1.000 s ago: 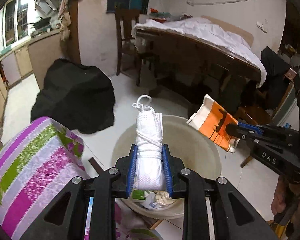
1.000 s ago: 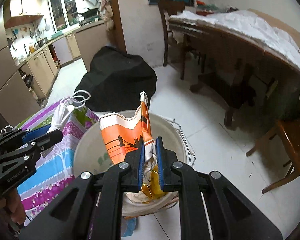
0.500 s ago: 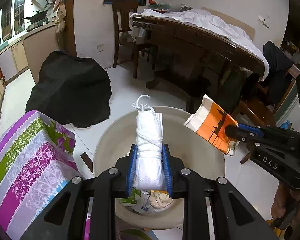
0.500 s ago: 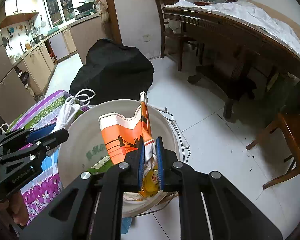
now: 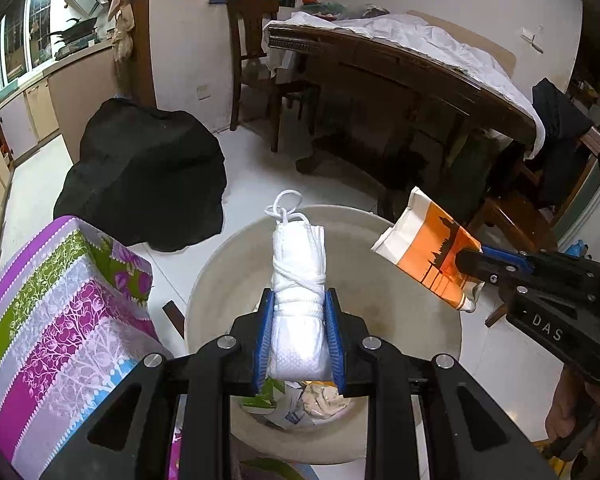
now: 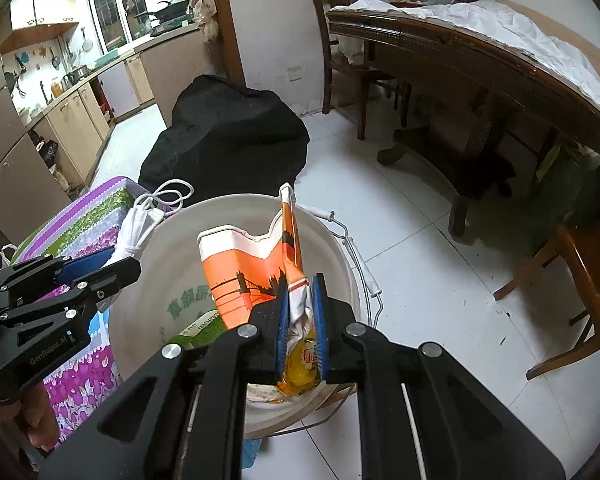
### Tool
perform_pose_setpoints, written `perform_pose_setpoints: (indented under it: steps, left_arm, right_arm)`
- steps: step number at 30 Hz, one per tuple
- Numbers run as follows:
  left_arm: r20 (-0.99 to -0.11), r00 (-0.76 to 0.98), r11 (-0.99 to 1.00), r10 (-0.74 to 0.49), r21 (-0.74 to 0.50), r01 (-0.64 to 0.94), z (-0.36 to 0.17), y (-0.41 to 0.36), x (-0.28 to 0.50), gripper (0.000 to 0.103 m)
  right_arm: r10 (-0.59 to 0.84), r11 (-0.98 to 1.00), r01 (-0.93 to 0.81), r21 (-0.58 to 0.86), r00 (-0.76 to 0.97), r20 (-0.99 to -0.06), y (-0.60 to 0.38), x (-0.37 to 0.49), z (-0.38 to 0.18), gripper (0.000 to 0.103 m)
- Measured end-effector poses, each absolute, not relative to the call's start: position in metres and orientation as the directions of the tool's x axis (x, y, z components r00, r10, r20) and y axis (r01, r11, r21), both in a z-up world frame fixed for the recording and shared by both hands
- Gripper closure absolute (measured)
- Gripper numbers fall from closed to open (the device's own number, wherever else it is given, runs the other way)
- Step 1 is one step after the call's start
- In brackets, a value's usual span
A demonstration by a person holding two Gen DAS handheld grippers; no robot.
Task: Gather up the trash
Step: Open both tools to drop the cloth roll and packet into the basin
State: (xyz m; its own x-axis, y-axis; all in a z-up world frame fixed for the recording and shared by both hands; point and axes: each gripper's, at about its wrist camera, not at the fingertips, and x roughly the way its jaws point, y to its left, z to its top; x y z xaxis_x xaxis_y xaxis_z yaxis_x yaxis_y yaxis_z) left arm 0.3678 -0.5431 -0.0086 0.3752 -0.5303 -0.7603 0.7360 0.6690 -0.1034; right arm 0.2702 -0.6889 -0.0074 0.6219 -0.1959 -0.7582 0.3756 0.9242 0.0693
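Observation:
My left gripper point(image 5: 299, 304) is shut on a rolled white face mask point(image 5: 298, 280) with its ear loops wound around it, held over the open cream bucket point(image 5: 412, 320). My right gripper point(image 6: 300, 284) is shut on an orange and white snack wrapper point(image 6: 240, 276), also above the bucket point(image 6: 148, 308). The left gripper and mask show at the left of the right wrist view point(image 6: 136, 232). The right gripper and wrapper show at the right of the left wrist view point(image 5: 432, 256). Crumpled trash point(image 5: 296, 400) lies at the bucket's bottom.
A striped floral cloth-covered surface point(image 5: 56, 312) stands left of the bucket. A black covered mound point(image 5: 148, 172) sits on the white tile floor behind. A dark wooden table point(image 6: 480, 76) with white cloth and wooden chairs point(image 6: 572, 264) stand to the right.
Both grippers have moved closer over the bucket, which now fills more of each view. Both keep their hold on the mask and the wrapper.

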Motion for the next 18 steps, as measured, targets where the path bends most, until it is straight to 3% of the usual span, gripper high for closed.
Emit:
perform_pose_setpoints:
  steps: [13, 18]
  left_arm:
    - [-0.767, 0.38, 0.677, -0.518, -0.095, 0.73, -0.014, -0.546, 0.3697, 0.075]
    - [-0.769, 0.392, 0.686, -0.505, -0.082, 0.723, -0.0172, -0.545, 0.3708, 0.062]
  right_arm:
    - [-0.196, 0.923, 0.378, 0.072, 0.623, -0.757, -0.6914, 0.2707, -0.008, 0.091]
    - [-0.193, 0.923, 0.377, 0.075, 0.623, -0.758, -0.6927, 0.2706, -0.0085, 0.09]
